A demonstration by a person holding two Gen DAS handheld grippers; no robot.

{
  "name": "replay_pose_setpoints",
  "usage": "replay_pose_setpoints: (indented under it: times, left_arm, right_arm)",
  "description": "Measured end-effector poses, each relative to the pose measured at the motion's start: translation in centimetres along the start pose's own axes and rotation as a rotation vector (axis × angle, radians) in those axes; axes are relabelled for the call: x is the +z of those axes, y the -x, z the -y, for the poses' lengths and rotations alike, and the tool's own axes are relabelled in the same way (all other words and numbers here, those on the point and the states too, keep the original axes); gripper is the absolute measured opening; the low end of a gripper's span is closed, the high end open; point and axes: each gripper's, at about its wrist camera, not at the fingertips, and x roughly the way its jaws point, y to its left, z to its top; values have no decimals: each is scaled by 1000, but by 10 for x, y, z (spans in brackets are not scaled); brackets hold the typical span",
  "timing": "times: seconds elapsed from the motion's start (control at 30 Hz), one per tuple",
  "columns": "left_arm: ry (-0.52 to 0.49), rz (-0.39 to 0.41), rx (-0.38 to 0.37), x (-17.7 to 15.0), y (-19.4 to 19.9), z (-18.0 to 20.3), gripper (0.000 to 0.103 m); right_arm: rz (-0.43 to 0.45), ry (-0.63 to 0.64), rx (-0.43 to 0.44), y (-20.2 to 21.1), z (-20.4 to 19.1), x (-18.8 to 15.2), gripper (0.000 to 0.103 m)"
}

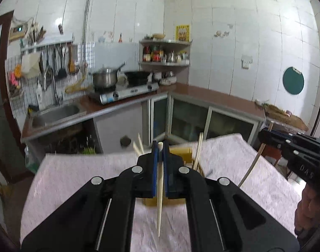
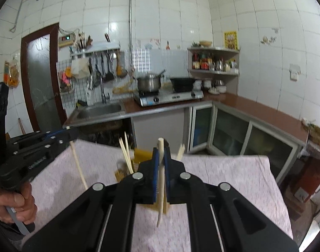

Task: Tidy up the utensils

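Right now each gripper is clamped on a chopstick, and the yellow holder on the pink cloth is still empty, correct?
Not quite. The left gripper and right gripper each clamp a chopstick, but the yellow holder already has chopsticks standing in it, as the right wrist view shows.

I am holding two grippers: the left gripper [image 1: 159,147] and the right gripper [image 2: 161,150]. Each is clamping one pale chopstick [image 1: 159,189], making two in my grip. One yellow holder [image 2: 142,154] is standing on the surface [image 1: 76,178], carrying at least three more chopsticks [image 2: 126,153].
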Motion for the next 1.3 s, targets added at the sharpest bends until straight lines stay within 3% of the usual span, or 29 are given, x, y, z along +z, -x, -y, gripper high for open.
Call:
replay_pose_setpoints:
  times: [0.2,0.43,0.7,0.83,0.9,0.97,1.03,1.2,1.27,1.3]
  left_arm:
    - [-14,104,-2,45,-10,6,3]
    - [21,129,-28,67,-47,2,3]
    - [32,75,-38,57,-105,-5,3]
    - [21,-23,-46,39,-138,-9,4]
    - [20,-26,-37,34,-139,-12,9]
    - [36,-19,-32,33,-136,-17,25]
    - [49,-8,-25,35,-130,-21,33]
    - [35,35,7,40,-105,-27,37]
    - [37,52,21,38,-90,-32,48]
    - [39,59,28,34,-81,-35,52]
  right_arm:
    - [45,35,-6,-17,-11,34,6]
    - [66,20,-11,-46,-6,50,6]
    - [45,-5,-9,-92,4,42,6]
    - [-15,-17,-17,-121,9,29,7]
    - [-15,-23,-13,-122,12,26,7]
    - [-7,-32,-14,-120,15,26,7]
    - [6,-39,-18,-116,17,30,7]
    - [37,-28,-39,-97,18,34,8]
    - [49,-29,-52,-86,20,33,13]
    - [61,-32,-59,-78,22,30,23]
